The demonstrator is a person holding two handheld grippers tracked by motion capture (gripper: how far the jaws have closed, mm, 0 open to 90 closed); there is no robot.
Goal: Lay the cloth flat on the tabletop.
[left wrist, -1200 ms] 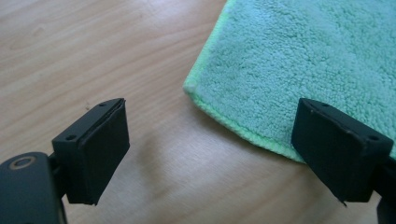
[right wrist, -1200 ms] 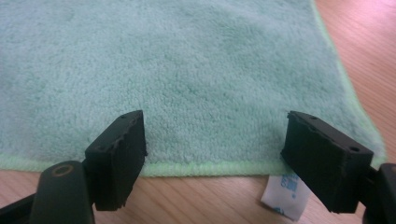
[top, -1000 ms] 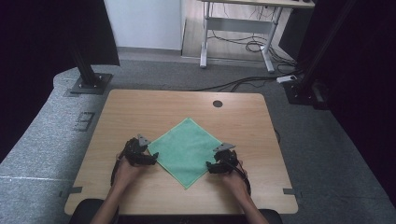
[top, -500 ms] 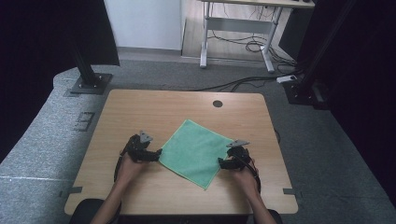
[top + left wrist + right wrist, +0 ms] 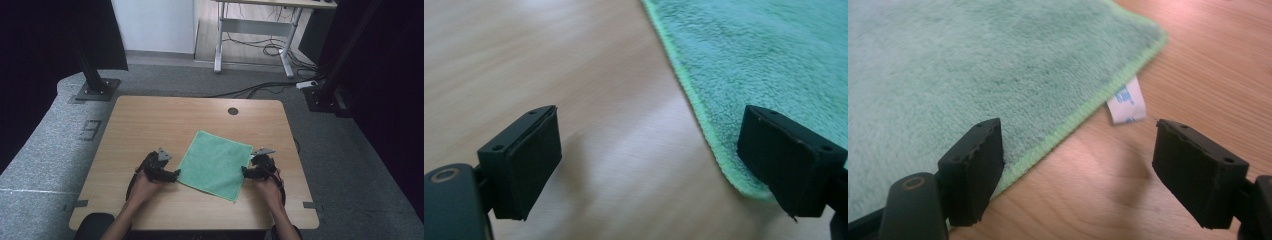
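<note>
Cloth-handling work looks to be at its approach step: from the high view, a green cloth (image 5: 216, 165) lies flat and skewed on the wooden table (image 5: 150, 125), toward the near edge, with the left gripper (image 5: 172, 175) at its left side and the right gripper (image 5: 246, 172) at its right, forearms low and reaching in from below. Along the left gripper view, the jaws stand released and wide, one over bare wood, the other over the cloth's rounded near corner (image 5: 749, 187). Along the right gripper view, the jaws are likewise parted, straddling the cloth's stitched edge (image 5: 1068, 127) beside a white label (image 5: 1127, 102). Next, I judge, each gripper must drop and close on its edge before any lift or fold.
</note>
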